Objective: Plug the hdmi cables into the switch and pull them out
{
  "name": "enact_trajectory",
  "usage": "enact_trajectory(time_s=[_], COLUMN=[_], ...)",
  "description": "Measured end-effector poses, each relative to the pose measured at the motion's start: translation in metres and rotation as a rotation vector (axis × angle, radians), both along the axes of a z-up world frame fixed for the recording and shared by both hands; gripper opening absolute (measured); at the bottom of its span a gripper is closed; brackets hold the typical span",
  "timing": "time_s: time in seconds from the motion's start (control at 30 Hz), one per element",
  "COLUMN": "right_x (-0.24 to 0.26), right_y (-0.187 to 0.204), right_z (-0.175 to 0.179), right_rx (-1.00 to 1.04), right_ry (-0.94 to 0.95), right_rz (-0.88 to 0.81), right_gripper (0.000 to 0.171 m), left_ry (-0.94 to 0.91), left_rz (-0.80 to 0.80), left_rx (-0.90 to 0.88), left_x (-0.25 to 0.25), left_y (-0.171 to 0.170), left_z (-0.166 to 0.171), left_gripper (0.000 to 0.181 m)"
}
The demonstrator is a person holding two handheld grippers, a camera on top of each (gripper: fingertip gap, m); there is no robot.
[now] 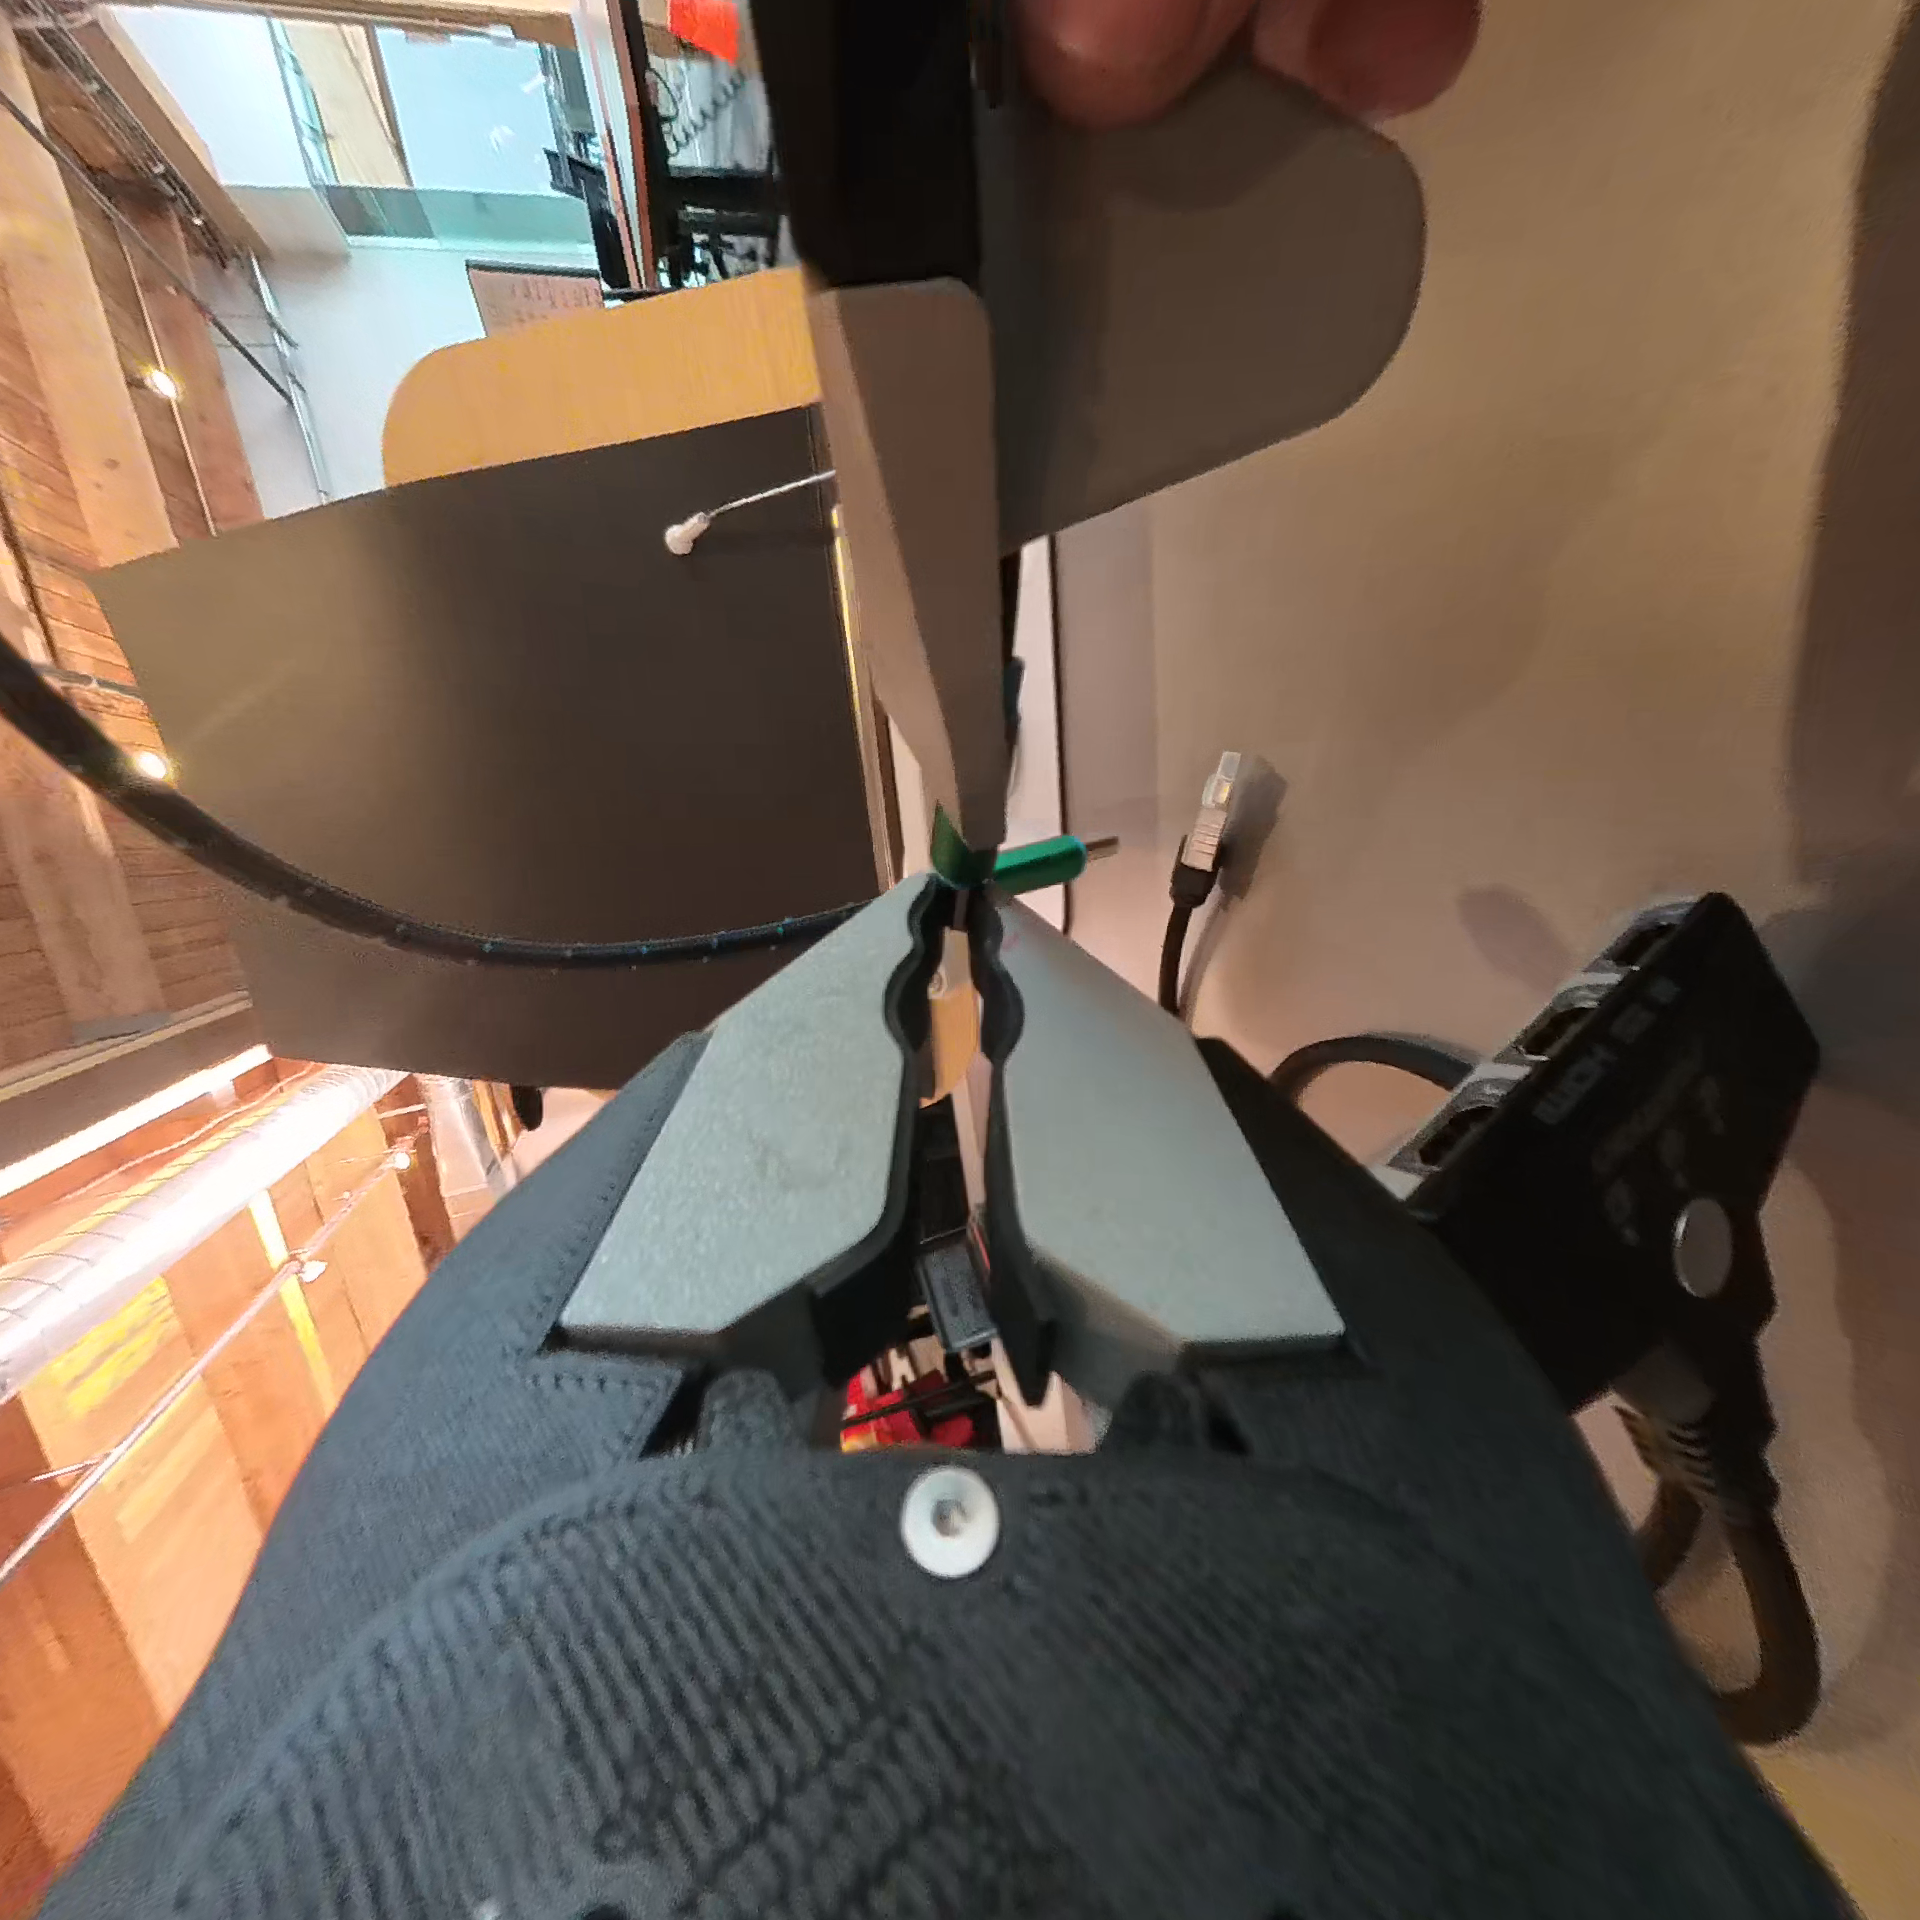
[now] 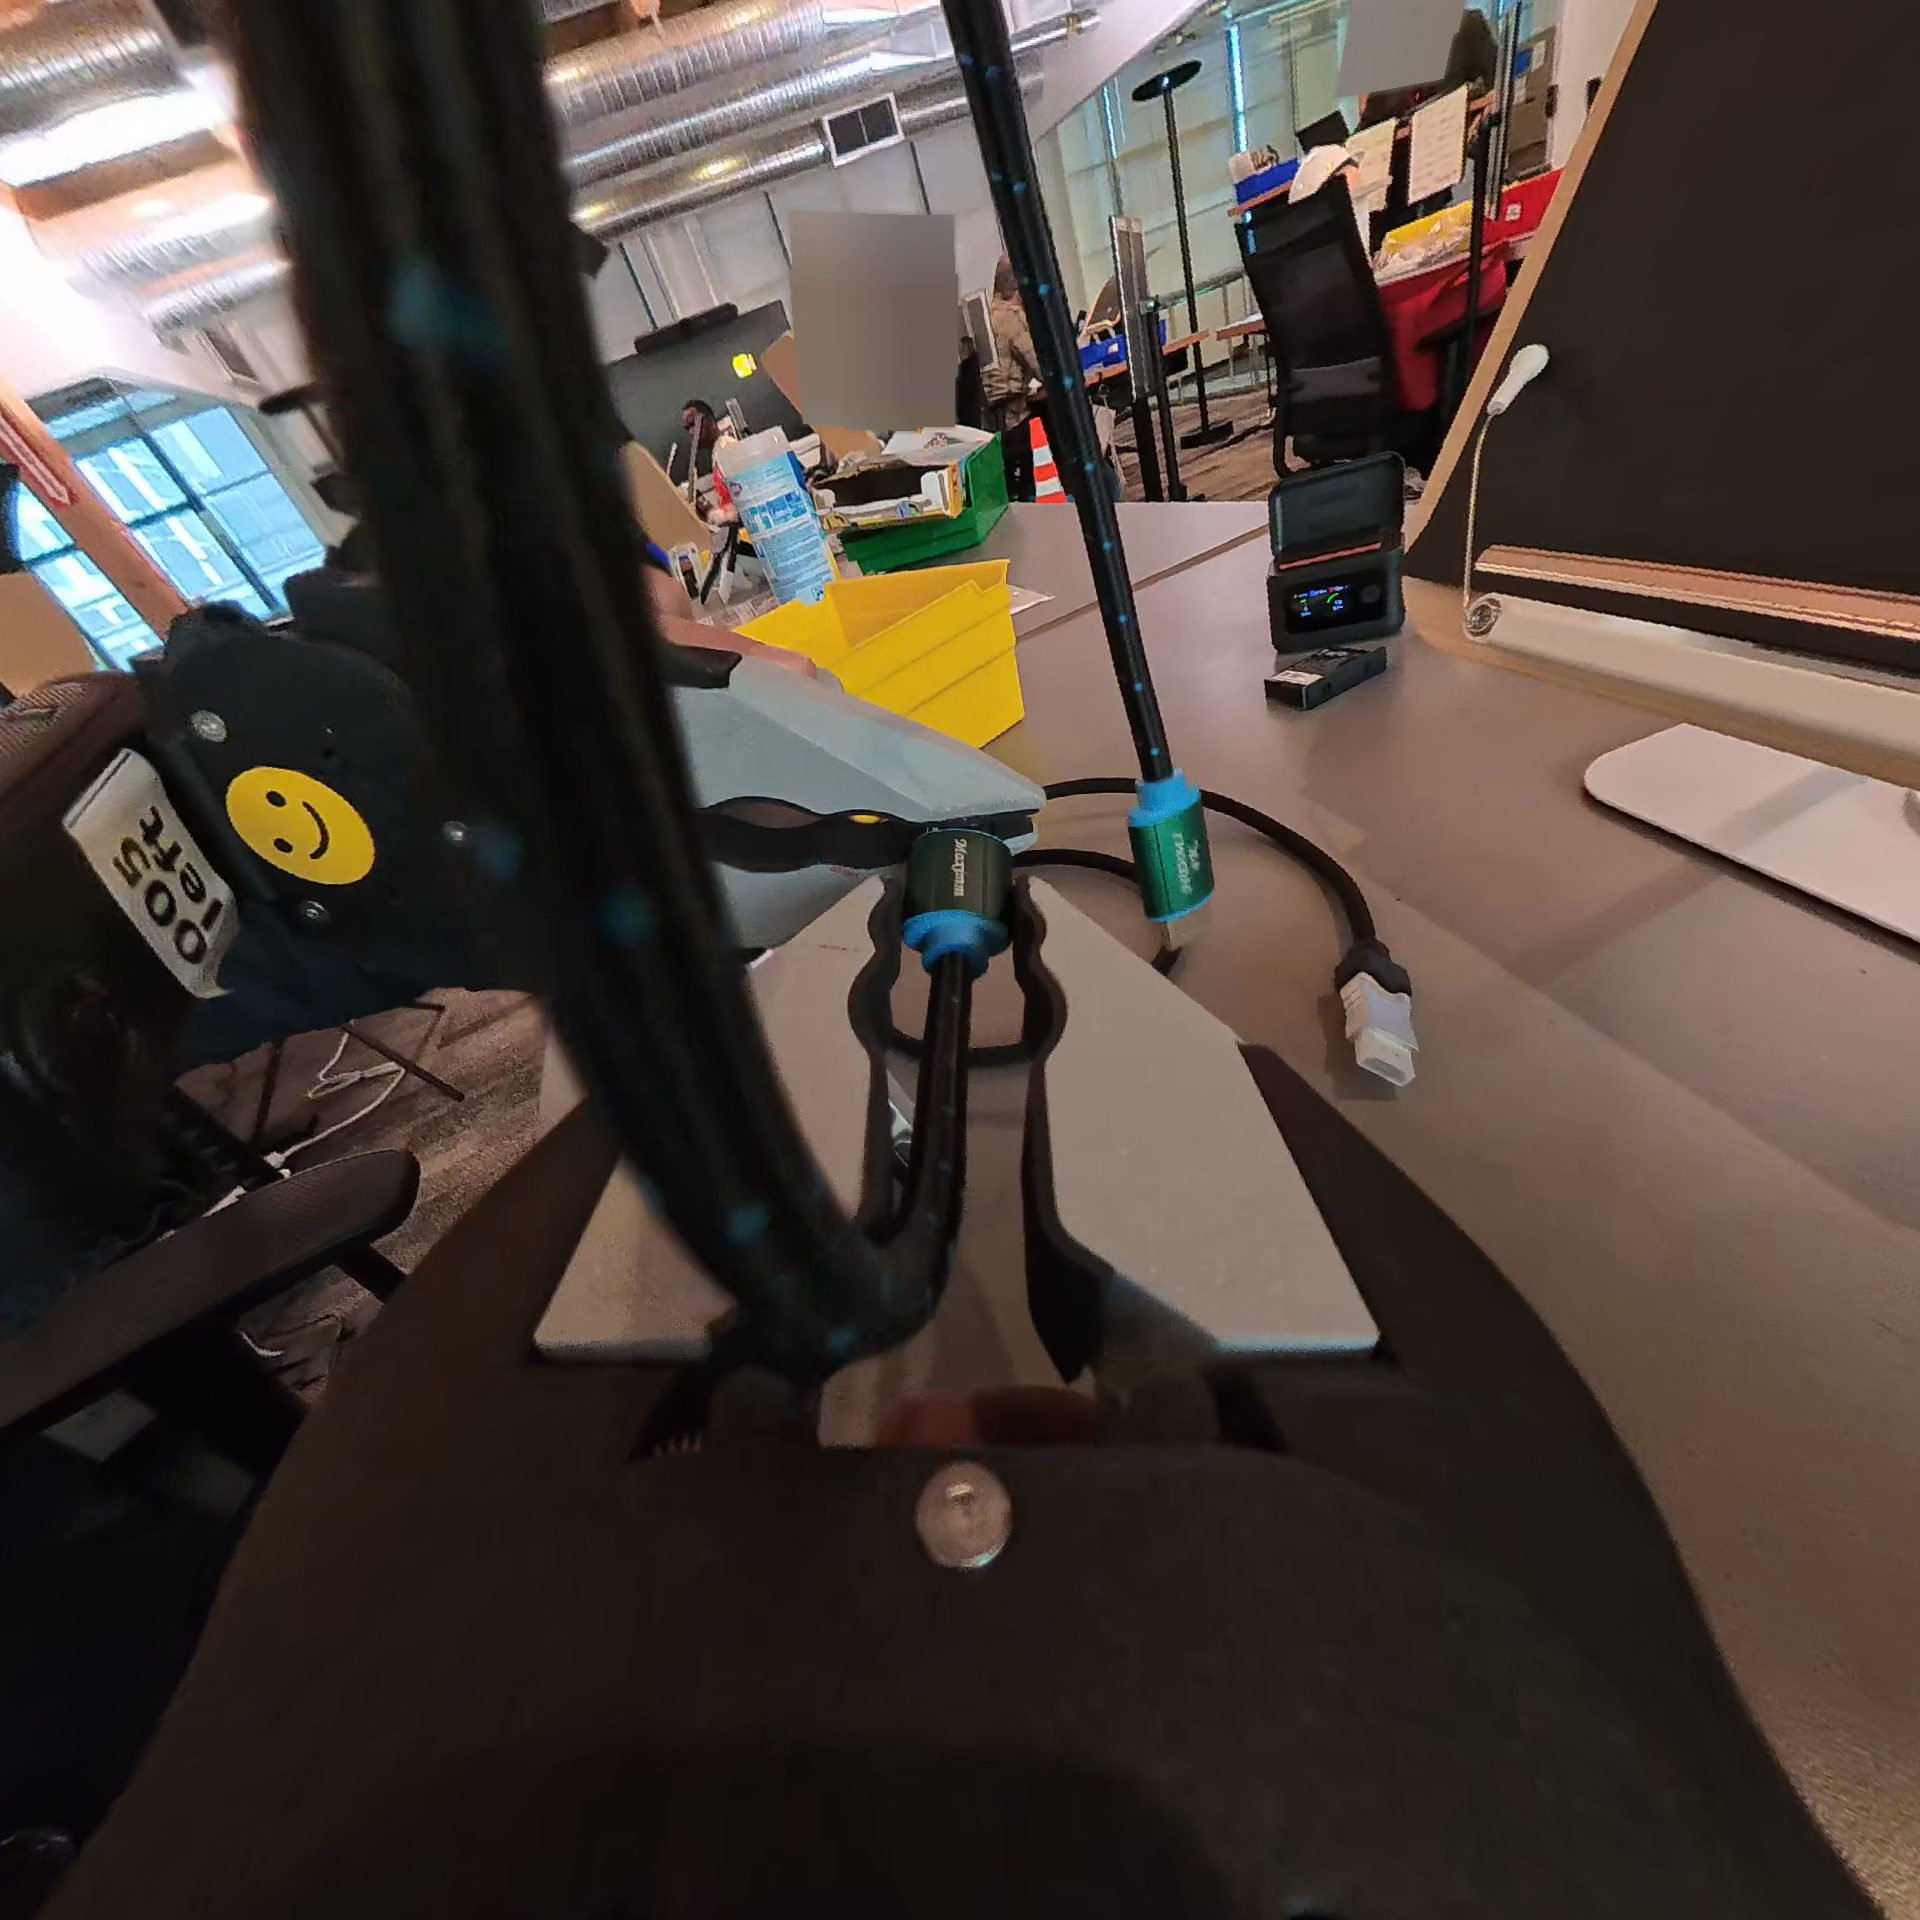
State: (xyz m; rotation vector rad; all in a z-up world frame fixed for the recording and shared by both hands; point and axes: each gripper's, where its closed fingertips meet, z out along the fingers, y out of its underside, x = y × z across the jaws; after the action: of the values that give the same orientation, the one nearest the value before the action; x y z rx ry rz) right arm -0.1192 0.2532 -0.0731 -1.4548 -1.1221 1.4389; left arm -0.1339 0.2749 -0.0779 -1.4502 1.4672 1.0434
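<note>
While a green plug (image 2: 956, 878) is gripped by the clenched left tool (image 2: 997, 831), the right tool (image 2: 956, 956) is seen parted around its cable (image 2: 940, 1081). A second green plug (image 2: 1172, 868) hangs above the tabletop (image 2: 1558, 831). The switch (image 1: 1621, 1122) is seen on the tabletop beside the left tool.

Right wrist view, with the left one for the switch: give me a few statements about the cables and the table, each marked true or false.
1. The blue collar of one green connector sits between the fingers of the right gripper. True.
2. A second green connector is plugged into the switch. False: it hangs tip down at the table, and the switch appears only in the left wrist view.
3. A white-tipped cable plug lies on the table. True.
4. The stacked bins behind are red. False: they are yellow.
</note>
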Motion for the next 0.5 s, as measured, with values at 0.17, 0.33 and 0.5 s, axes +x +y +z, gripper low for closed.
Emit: enact_trajectory(time_s=[0.17,0.33,0.5], right_x=[0.001,0.002,0.001], right_y=[0.000,-0.001,-0.001], right_z=[-0.001,-0.001,-0.005], right_rx=[0.032,-0.024,-0.036], right_ry=[-0.025,-0.017,-0.035], right_rz=[-0.012,0.020,0.027], right_gripper=[0.019,0.018,0.018], left_ry=[-0.044,-0.188,-0.388], left_rz=[0.015,0.042,0.103], left_rx=[-0.060,-0.101,-0.255], left_x=[0.000,-0.006,-0.031], left_y=[-0.002,-0.008,-0.032], left_z=[-0.007,0.001,0.003], left_gripper=[0.002,0.014,0.032])
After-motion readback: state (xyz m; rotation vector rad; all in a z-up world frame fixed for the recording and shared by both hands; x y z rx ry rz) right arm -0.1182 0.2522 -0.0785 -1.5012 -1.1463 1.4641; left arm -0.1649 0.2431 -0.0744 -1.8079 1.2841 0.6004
